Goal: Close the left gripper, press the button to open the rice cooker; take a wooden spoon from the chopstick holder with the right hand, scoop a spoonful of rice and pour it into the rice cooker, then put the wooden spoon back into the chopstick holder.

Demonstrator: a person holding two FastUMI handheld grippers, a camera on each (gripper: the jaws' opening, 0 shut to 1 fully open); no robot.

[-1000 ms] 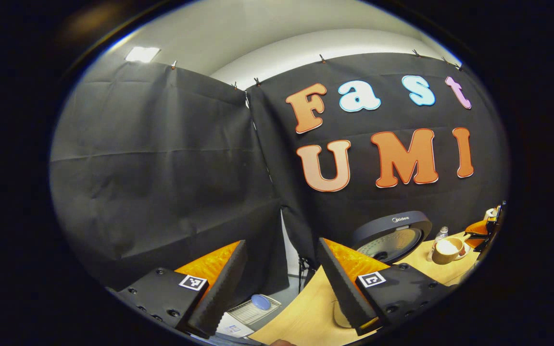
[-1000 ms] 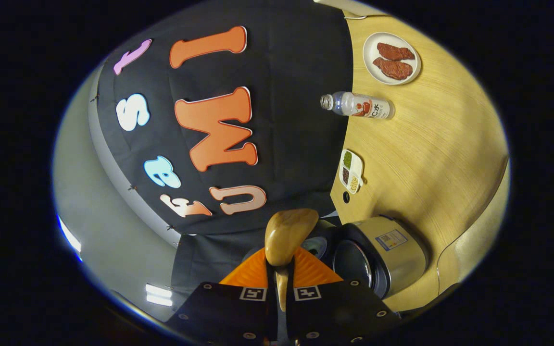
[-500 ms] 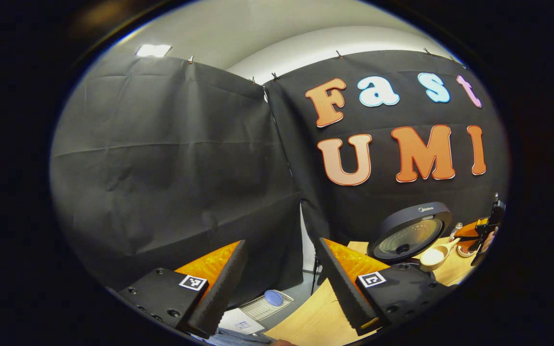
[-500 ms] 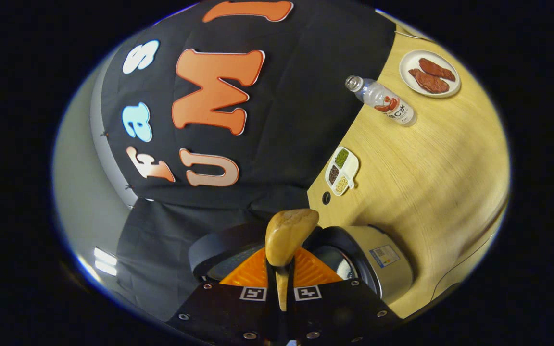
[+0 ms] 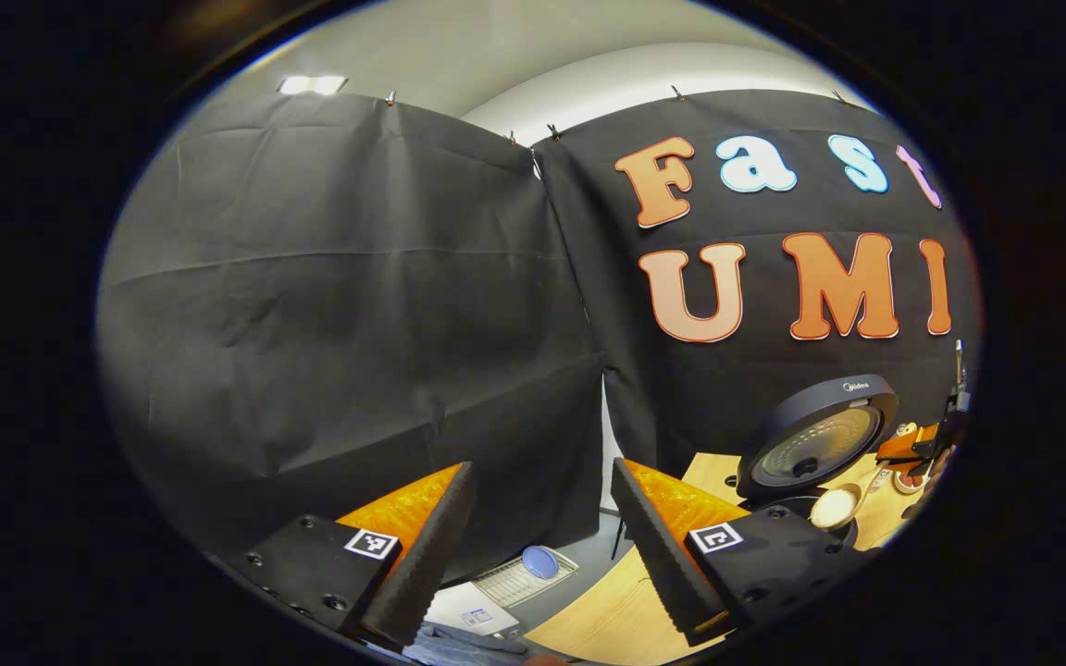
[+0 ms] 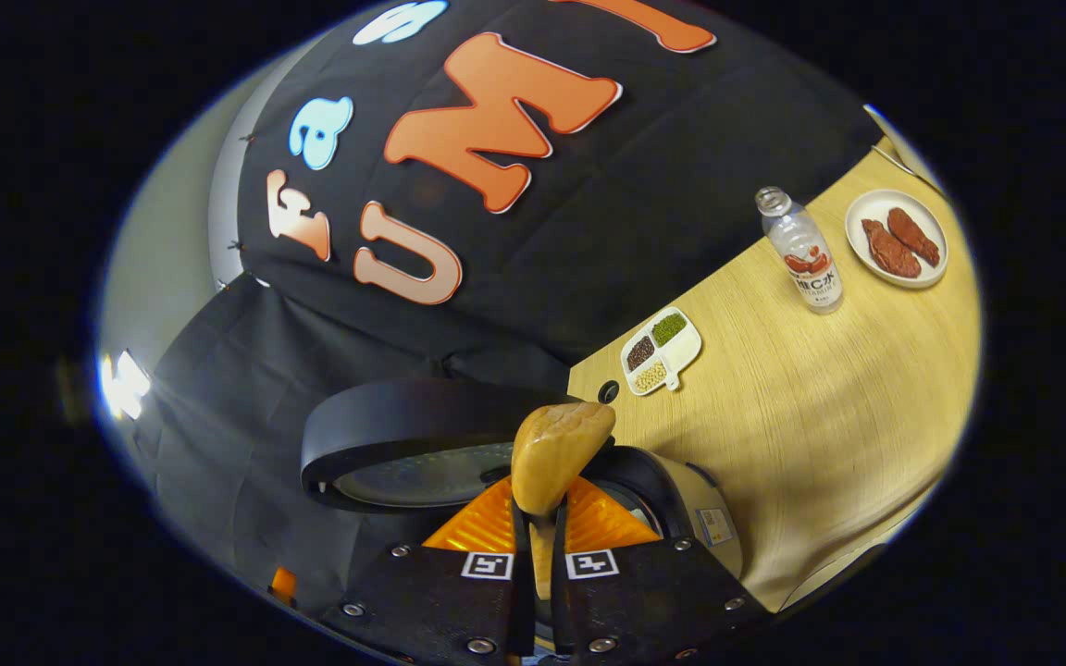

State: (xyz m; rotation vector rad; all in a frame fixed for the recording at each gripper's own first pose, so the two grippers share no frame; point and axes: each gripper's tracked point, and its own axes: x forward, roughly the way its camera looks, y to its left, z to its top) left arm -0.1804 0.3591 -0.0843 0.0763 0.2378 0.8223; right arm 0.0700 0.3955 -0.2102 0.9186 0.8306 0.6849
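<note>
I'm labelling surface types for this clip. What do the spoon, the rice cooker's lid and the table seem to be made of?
Wooden spoon: pale wood, smooth, faintly glossy, with soft grain. Rice cooker lid: dark matte shell, probably plastic; its inner plate looks like dull grey metal. Table: light wood-grain top, likely laminate, since the grain is very even.

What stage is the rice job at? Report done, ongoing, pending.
Done: the rice cooker stands with its lid up. Ongoing: the right gripper holds the wooden spoon over the cooker's mouth; the left gripper idles open. Pending: returning the spoon to its holder.
</note>
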